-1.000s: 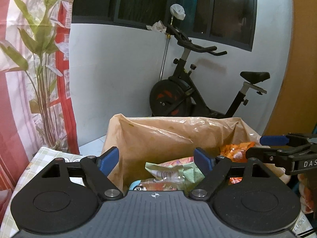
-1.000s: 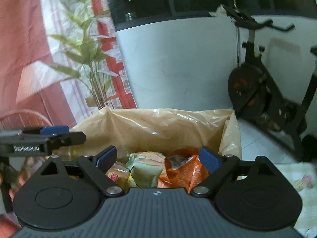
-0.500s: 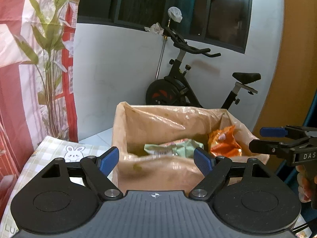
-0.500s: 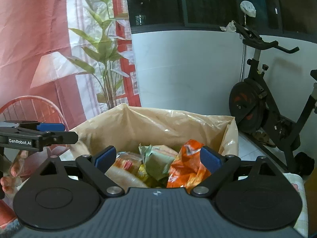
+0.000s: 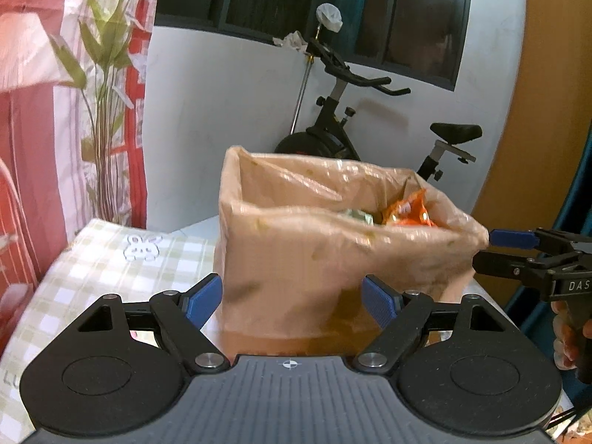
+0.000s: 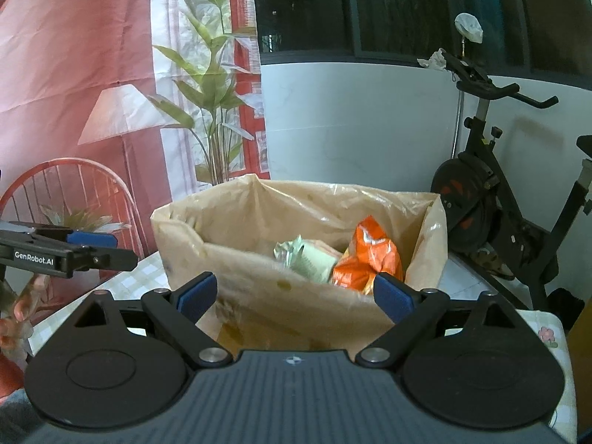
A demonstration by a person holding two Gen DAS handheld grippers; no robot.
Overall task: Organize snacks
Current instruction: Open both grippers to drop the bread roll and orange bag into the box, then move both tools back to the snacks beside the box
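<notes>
Both grippers have drawn back from the bag-lined box (image 6: 296,285), which now stands clear ahead of them. Left gripper (image 5: 292,301) and right gripper (image 6: 294,294) hold their jaws spread, with nothing between the pads. Inside, toward the box's right wall, an orange snack packet (image 6: 370,259) leans beside what looks like a pale green packet (image 6: 307,261). The box sits on a checked tablecloth (image 5: 92,266).
</notes>
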